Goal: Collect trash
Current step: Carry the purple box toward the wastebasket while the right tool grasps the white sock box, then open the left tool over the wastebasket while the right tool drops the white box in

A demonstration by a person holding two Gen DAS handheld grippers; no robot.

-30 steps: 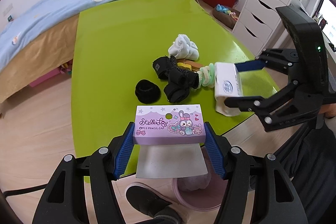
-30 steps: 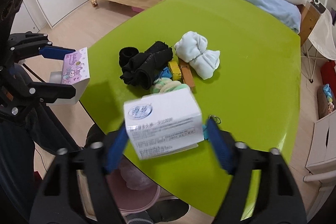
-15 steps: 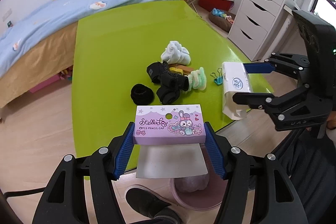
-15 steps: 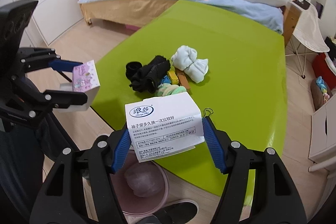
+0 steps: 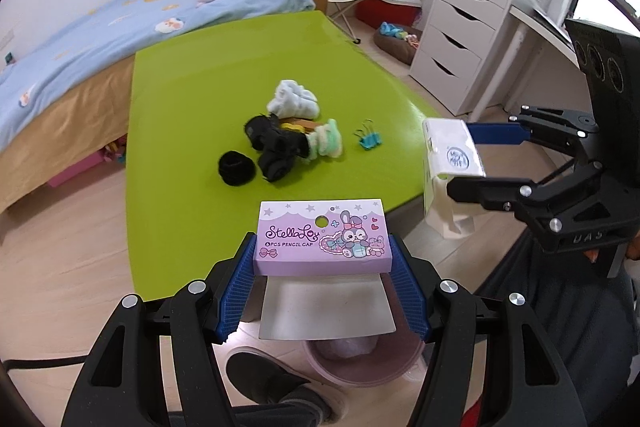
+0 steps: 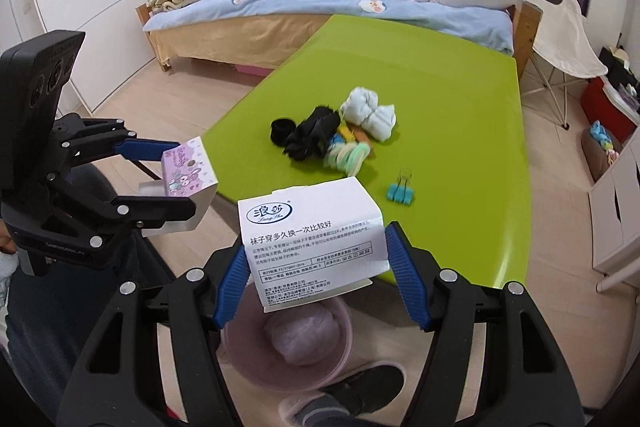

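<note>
A purple pencil-cap box (image 5: pixel 322 238) is pinched between the blue pads of the left gripper (image 5: pixel 322 283). A white printed box (image 6: pixel 310 239) is clamped by the right gripper (image 6: pixel 316 275). Both boxes are held off the near edge of the green table (image 5: pixel 192 99), above a pink bin (image 6: pixel 288 347) on the floor.

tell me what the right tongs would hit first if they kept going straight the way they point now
Probably the pink bin on the floor: the right tongs, shut on the white box, point steeply down past the near edge of the green table. Depth is unclear, so the table edge may come first.
</note>
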